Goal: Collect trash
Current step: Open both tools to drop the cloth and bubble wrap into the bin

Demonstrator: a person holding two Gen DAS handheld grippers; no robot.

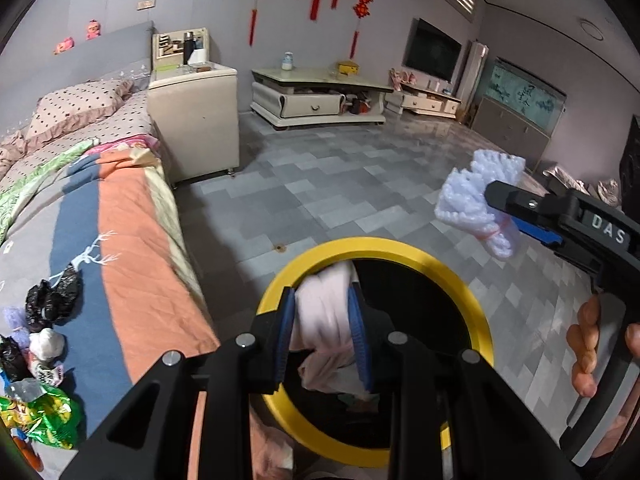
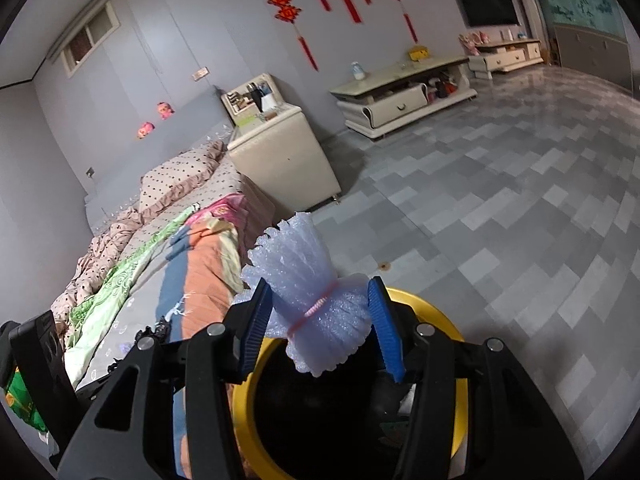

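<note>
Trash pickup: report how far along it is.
Done: cannot tell what is in the yellow-rimmed bin. In hand: left gripper holds a pale wad over it; right gripper holds a foam bundle. Left: bags and wrappers on the bed.

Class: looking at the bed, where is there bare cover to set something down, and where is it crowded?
Free: the orange and blue quilt between the pillow and the trash pile. Crowded: the near corner, with black bags and green wrappers.

Glossy tiled floor (image 1: 360,168), ribbed foam bundle (image 2: 308,300)
</note>
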